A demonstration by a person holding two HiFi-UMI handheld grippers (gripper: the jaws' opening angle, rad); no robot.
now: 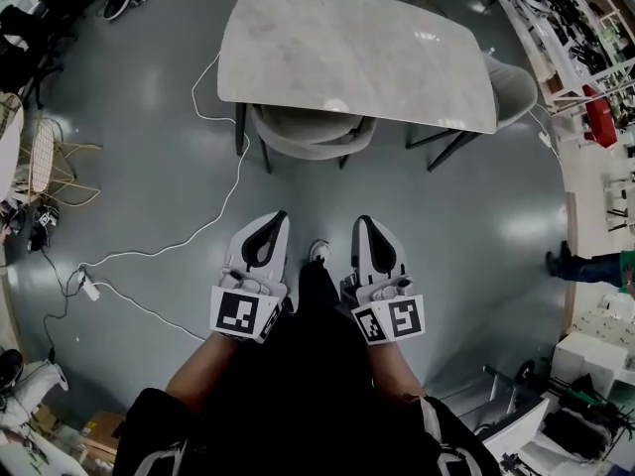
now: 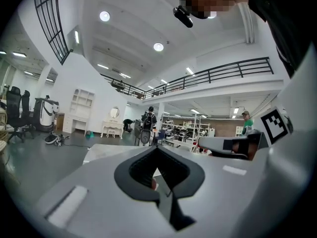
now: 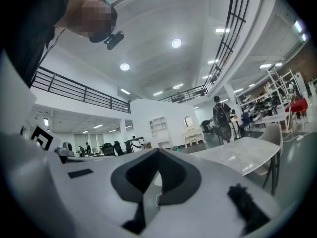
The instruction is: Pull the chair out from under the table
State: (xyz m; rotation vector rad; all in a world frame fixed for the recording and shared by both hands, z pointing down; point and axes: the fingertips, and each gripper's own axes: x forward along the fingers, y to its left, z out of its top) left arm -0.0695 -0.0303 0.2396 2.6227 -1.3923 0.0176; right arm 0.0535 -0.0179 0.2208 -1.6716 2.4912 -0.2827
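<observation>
A grey upholstered chair (image 1: 310, 132) is tucked under the near edge of the pale marble-topped table (image 1: 347, 53), only its curved back showing. My left gripper (image 1: 276, 218) and right gripper (image 1: 361, 222) hang side by side over the floor, well short of the chair, both pointing towards it. Each is shut with nothing between its jaws. In the left gripper view the left gripper (image 2: 157, 148) shows its tips together; the right gripper (image 3: 157, 150) looks the same in its own view, with the table (image 3: 242, 155) off to the right.
A second grey chair (image 1: 511, 89) sits at the table's right end. White cables (image 1: 213, 221) trail across the floor on the left. Wicker furniture (image 1: 40, 157) and clutter line the left edge, shelving and a person (image 1: 590, 264) the right.
</observation>
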